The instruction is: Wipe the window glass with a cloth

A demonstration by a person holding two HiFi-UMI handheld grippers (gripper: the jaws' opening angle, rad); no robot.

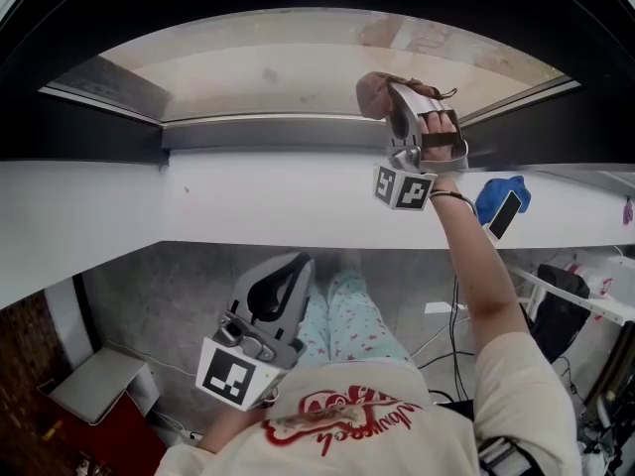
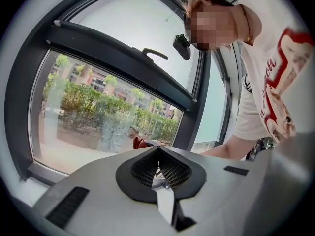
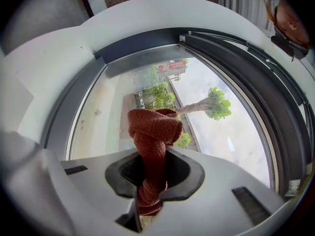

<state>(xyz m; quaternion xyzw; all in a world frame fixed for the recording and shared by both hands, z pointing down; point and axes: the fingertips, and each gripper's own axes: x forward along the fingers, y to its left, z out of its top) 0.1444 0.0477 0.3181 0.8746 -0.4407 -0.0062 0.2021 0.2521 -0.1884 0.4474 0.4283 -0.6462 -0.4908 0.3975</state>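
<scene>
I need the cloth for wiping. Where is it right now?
The cloth is clamped in the right gripper, held up near the window glass, upper right in the head view.

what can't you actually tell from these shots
- Whether the cloth touches the window glass: in the right gripper view its own bunch covers the contact spot, and in the head view the right gripper blocks it.
- The cloth's lower end: in the right gripper view it runs down out of sight between the jaws shut on it.
- What the blue thing is: in the head view it is small and partly behind a dark strip.
</scene>
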